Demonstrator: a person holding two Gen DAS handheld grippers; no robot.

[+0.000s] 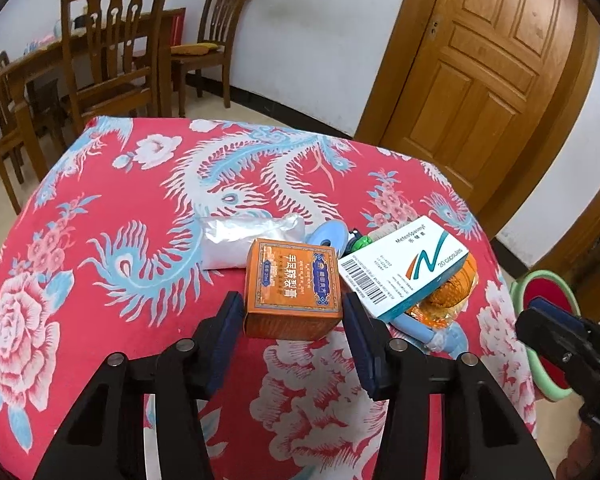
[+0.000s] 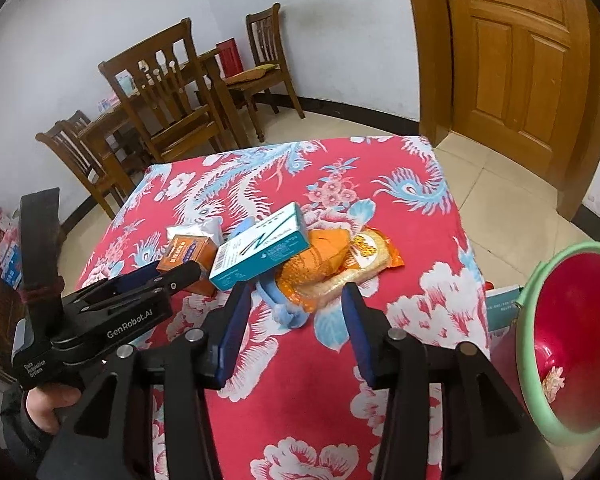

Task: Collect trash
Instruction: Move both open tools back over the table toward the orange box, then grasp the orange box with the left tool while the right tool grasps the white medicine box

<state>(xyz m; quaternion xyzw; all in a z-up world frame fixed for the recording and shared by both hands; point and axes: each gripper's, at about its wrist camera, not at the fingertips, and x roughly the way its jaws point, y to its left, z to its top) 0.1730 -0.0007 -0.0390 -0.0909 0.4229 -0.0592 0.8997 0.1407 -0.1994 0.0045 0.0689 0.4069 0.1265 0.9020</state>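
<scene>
Left wrist view: your left gripper [image 1: 294, 314] has its jaws spread to either side of the orange box [image 1: 294, 288], near end of the box between the blue pads; a sliver of gap shows at each pad, so nothing gripped. Box sits on the red floral tablecloth [image 1: 100, 240], upright on its base. Behind it a white plastic bag [image 1: 240, 240], touching or just beside, can't tell which. To its right, a white-and-teal capsule box [image 1: 408, 268] tilted, propped on an orange net bag [image 1: 456, 284] and a light-blue plastic piece [image 1: 420, 330]. Your right gripper [image 1: 540, 312] enters at the right edge, jaw state not readable here. Behind it a green-rimmed red bin [image 1: 548, 284], off the table edge. Right wrist view: your right gripper [image 2: 296, 304] hangs with jaws apart over the cloth [image 2: 300, 380], nothing between the pads; the orange snack wrapper [image 2: 364, 256] and net bag [image 2: 316, 264] lie just ahead of the fingertips. Capsule box [image 2: 260, 250] leans on the pile, orange box [image 2: 188, 258] left of it with your left gripper [image 2: 172, 276] at it. Your hand [image 2: 48, 404] holds that handle lower left. Bin [image 2: 572, 344] at right, tilted toward you, a scrap of trash inside.
</scene>
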